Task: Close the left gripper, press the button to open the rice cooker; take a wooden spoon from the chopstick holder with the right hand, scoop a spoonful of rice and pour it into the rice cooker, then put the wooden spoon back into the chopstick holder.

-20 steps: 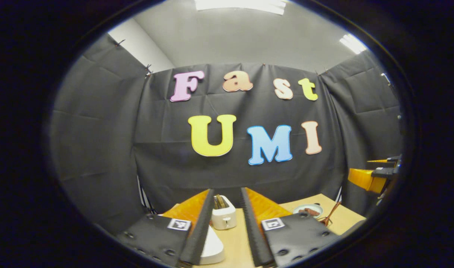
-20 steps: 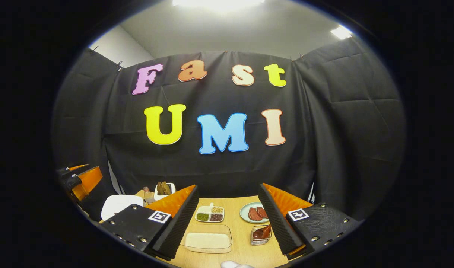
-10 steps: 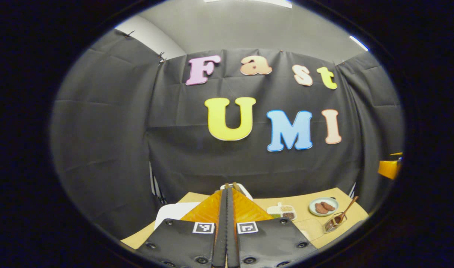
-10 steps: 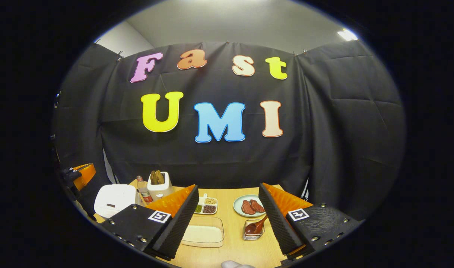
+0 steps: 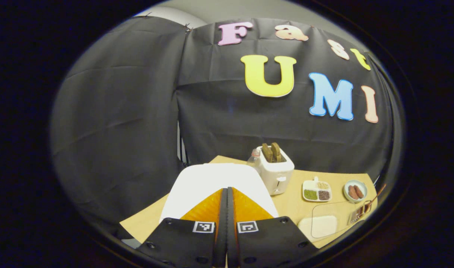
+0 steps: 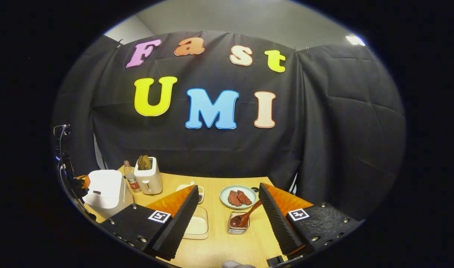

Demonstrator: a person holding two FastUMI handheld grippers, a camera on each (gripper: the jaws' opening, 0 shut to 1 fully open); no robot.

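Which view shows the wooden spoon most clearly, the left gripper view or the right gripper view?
The right gripper view. There the wooden spoon lies near the middle, between the open tongs, with its bowl inside the chopstick holder and its handle leaning out. In the left gripper view the spoon is small and distorted at the far right edge.

My left gripper [image 5: 227, 193] has its fingers pressed together; my right gripper [image 6: 228, 203] is spread wide, holding nothing.

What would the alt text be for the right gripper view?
The open right gripper hovers over a wooden table, its fingers framing a wooden spoon in a chopstick holder. A closed white rice cooker sits far left.
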